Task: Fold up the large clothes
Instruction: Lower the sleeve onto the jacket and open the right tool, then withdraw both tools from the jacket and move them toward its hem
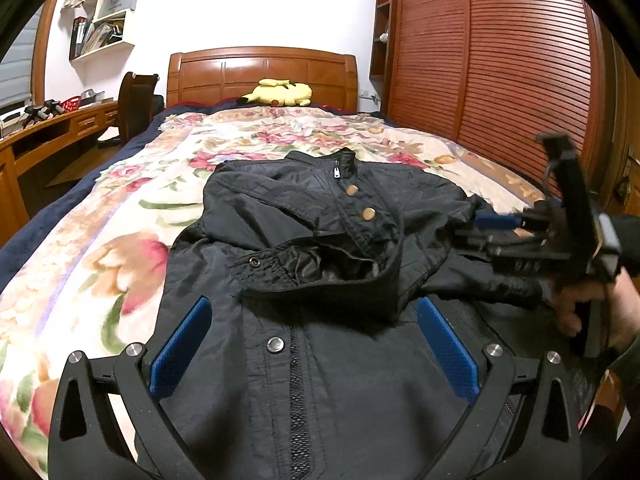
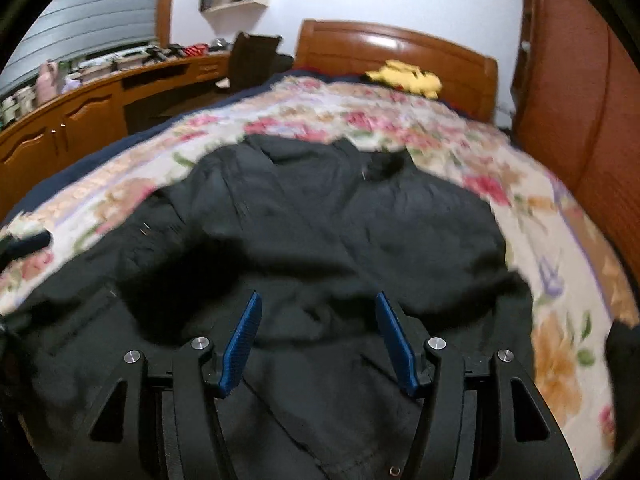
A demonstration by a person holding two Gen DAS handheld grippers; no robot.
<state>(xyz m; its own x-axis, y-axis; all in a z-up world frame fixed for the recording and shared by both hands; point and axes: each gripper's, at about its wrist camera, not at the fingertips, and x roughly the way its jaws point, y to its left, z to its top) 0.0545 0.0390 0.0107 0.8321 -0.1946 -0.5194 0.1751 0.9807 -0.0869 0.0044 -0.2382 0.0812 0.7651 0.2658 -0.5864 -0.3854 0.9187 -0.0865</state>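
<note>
Left wrist view, jaws: the left gripper [image 1: 314, 350] is seen spread wide, its blue pads [image 1: 182, 346] parted above the cloth, nothing held between them.
Right wrist view, jaws: the right gripper [image 2: 318, 346] is held apart to a moderate gap, nothing clamped; the frame is blurred.
Right gripper from the left: it [image 1: 496, 224] is seen at the jacket's right side, gripped by a hand [image 1: 596, 306]; blurred.
Jacket: a black jacket [image 1: 320, 248] is laid front up on the bed, collar [image 1: 344, 164] towards the headboard, one sleeve [image 1: 320, 264] folded across the chest.
Bed: a floral blanket [image 1: 120, 216] is spread under the jacket.
Beyond: a yellow plush toy [image 1: 280, 92] is lying by the wooden headboard [image 1: 260, 72]; a slatted wardrobe [image 1: 500, 64] is seen to the right.
</note>
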